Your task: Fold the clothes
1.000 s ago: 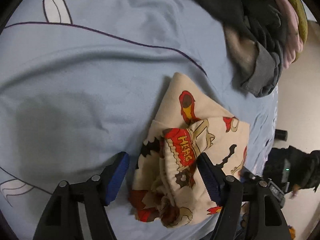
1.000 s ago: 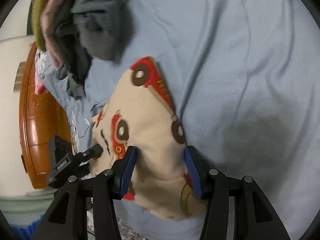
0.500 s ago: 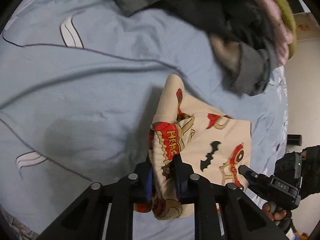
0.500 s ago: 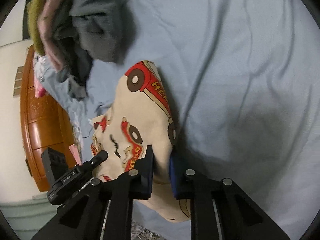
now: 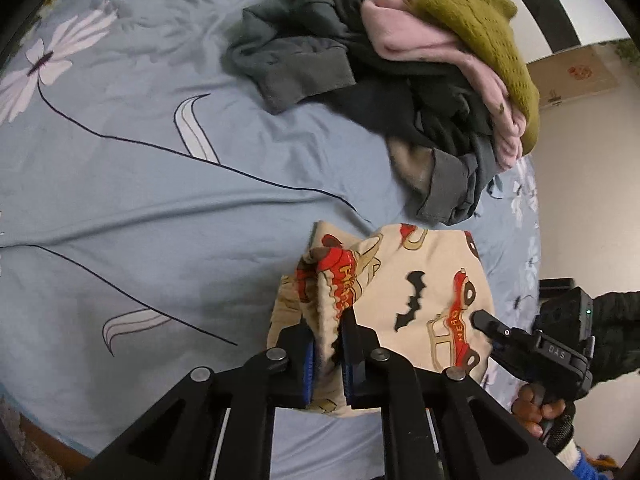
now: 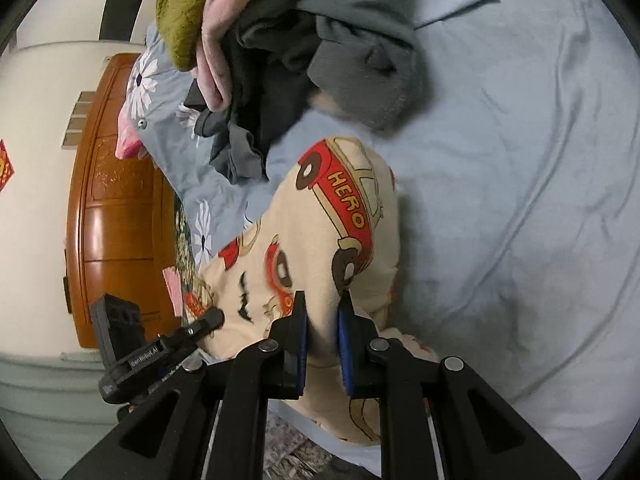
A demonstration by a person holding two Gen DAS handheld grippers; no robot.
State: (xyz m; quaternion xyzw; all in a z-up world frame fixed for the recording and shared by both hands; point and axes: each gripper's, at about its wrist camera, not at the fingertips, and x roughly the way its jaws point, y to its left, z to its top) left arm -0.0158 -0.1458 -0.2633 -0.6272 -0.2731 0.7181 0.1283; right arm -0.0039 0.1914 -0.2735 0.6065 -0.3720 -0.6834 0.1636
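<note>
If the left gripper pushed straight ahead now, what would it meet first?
The left gripper is already shut on the printed garment, so that comes first. Beyond it, probably the clothes pile, though depth is unclear.

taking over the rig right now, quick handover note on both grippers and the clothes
Left gripper: shut on the cream car-print garment, at a bunched edge.
Right gripper: shut on the same garment's other edge.
The garment sits partly folded on the blue bedsheet, near the bed's edge.
The unfolded pile of grey, pink and green clothes lies beyond it.
Done: both grips set.
Left: finish this fold, set it down, then work through the pile.
</note>
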